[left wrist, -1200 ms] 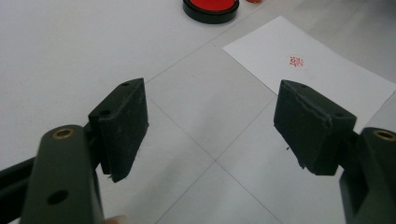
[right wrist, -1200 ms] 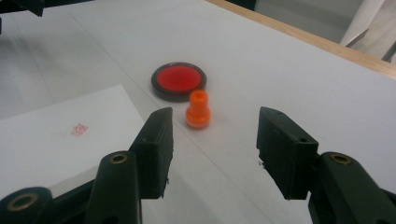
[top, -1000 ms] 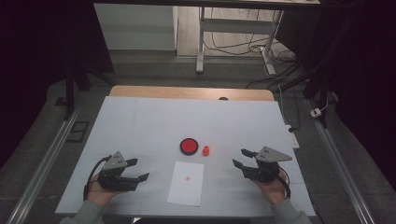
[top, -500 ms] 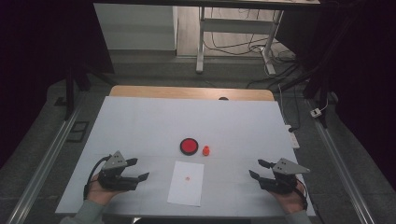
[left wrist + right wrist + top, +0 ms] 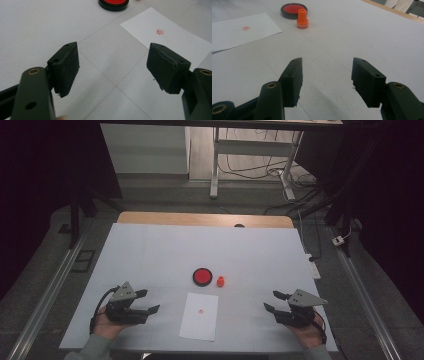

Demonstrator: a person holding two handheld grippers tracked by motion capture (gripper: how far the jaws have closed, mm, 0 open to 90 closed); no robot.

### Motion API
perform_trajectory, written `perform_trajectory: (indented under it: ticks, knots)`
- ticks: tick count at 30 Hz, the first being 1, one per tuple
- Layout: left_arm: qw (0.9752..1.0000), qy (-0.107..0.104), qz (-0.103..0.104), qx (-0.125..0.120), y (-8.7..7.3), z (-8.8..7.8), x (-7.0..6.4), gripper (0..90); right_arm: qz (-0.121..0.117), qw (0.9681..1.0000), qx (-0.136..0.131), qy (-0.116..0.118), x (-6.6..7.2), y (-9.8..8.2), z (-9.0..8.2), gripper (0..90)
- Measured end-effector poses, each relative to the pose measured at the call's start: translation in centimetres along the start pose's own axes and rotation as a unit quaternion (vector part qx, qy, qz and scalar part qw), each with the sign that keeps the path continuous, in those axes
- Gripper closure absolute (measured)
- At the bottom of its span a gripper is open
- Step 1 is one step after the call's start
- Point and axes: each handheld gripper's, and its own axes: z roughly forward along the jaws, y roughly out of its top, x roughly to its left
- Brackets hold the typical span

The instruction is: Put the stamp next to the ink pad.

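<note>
A round red ink pad in a black case lies mid-table, with a small orange stamp upright just right of it. In front of them lies a white sheet of paper bearing a small red stamp mark. My left gripper rests at the near left, open and empty, left of the paper. My right gripper rests at the near right, open and empty, well right of the paper. The stamp and ink pad stand far ahead of its jaws.
The white table top has a wooden strip along its far edge. A power strip lies off the right edge. Metal rails run along both sides, and a desk frame stands behind.
My right gripper has drawn back towards the near right corner of the table, away from the stamp. The left gripper, paper, ink pad and stamp have stayed put.
</note>
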Motion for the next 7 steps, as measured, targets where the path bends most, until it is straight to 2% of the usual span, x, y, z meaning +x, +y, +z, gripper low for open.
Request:
perform_trajectory:
  ticks: [7]
  knots:
    - [1.0,0.001,0.001,0.001,-0.04,0.01,0.05,26.1,0.0,1.0,-0.002,0.0,-0.02,0.07,-0.02,41.3]
